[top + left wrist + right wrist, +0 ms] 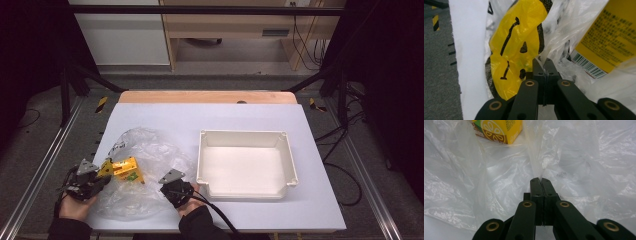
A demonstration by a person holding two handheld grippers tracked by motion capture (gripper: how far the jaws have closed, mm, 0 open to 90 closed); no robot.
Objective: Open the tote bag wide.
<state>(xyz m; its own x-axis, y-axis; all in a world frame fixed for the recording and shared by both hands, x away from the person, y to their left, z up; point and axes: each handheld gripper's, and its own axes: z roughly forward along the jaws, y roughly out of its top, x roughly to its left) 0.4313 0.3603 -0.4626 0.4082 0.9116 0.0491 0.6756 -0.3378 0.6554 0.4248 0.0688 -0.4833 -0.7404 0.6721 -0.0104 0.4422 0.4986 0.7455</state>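
Both pairs of fingers are closed tight on folds of the clear plastic bag [137,172] near the table's [320,210] front left corner: left gripper [545,65] beside the yellow carton [125,169], right gripper [540,180] at the bag's right edge.

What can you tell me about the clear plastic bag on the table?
The clear plastic bag is thin, crinkled, see-through film with a yellow-and-black print. It lies crumpled on the white table, left of the white tray. A yellow carton sits inside. The left tool and right tool each pinch a fold of it.
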